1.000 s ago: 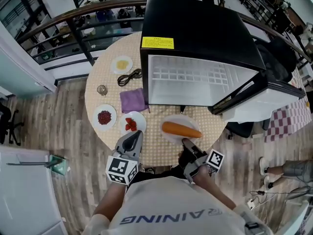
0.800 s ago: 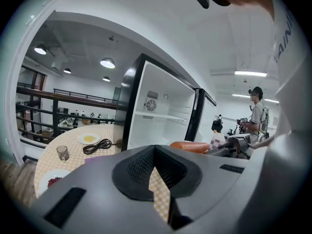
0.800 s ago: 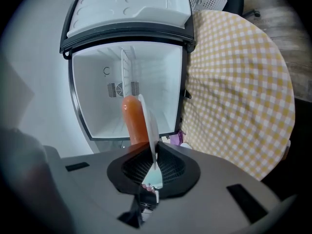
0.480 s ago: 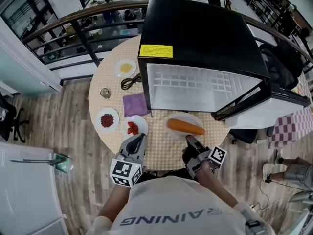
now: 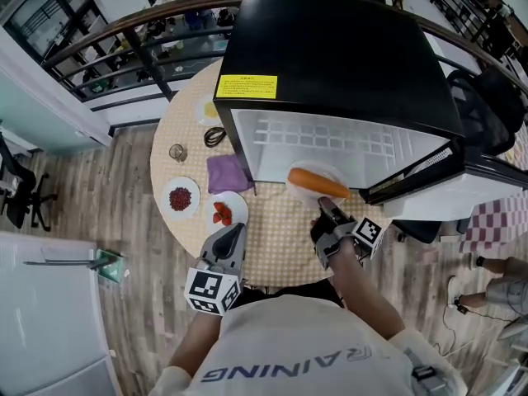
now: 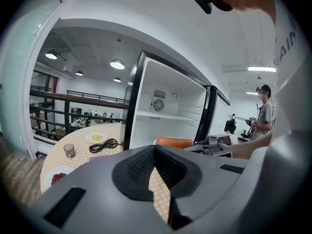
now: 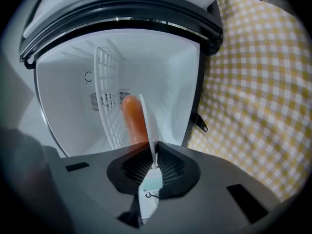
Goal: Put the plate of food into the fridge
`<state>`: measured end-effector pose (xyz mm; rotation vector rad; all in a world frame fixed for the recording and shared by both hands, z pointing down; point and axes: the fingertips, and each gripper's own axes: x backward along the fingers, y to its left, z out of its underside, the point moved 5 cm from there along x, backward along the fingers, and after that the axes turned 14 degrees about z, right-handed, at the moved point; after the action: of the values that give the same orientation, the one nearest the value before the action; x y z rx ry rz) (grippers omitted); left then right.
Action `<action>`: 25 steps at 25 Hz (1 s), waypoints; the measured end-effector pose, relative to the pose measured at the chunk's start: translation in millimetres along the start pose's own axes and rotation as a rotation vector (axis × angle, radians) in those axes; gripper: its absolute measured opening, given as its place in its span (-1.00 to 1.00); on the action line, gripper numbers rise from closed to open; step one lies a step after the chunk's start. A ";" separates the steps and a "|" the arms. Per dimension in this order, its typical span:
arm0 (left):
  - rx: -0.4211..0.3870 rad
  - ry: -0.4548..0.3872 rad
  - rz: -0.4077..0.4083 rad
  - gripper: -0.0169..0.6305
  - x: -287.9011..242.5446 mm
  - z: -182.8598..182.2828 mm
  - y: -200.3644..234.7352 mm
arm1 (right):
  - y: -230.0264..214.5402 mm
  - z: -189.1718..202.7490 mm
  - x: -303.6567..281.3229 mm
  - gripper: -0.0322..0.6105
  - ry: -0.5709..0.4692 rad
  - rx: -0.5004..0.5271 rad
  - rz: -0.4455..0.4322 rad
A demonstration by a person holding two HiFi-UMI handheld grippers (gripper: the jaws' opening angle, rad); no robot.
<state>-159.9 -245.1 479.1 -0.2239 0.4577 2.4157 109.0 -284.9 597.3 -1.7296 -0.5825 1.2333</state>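
Two claws are in our hands. Nearest us, our left claw [image 5: 234, 231] hovers closed and empty at the tabletop's [image 5: 276, 233] near edge. Farther right, our right claw [image 5: 323, 208] pinches the rim of the plate [image 7: 147, 126], which carries a long orange food [image 5: 318, 183] at the mouth of the open fridge [image 5: 346, 56]. Beyond that is its wire shelf [image 7: 105, 106].

Bright, even light; fisheye-warped, dark-vignetted edges.

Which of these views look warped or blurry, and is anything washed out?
Head view: fisheye bends the railing. Left gripper view: dark corners, left claw soft. Right gripper view: fridge interior nearly washed out, plate rim blurred.
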 end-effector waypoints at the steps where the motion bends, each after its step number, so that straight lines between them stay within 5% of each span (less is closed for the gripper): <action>1: 0.002 0.002 -0.003 -0.92 -1.2 0.1 -0.7 | 1.1 -5.0 -4.8 -0.78 -0.005 -0.001 0.004; 25: 0.055 0.033 -0.054 -0.92 9.9 18.7 -7.3 | 24.7 -53.2 -119.6 -0.77 -0.088 -0.031 0.142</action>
<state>-163.6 -227.0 491.7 -0.2491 0.5263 2.3468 107.9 -411.5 638.8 -1.7744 -0.5403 1.4122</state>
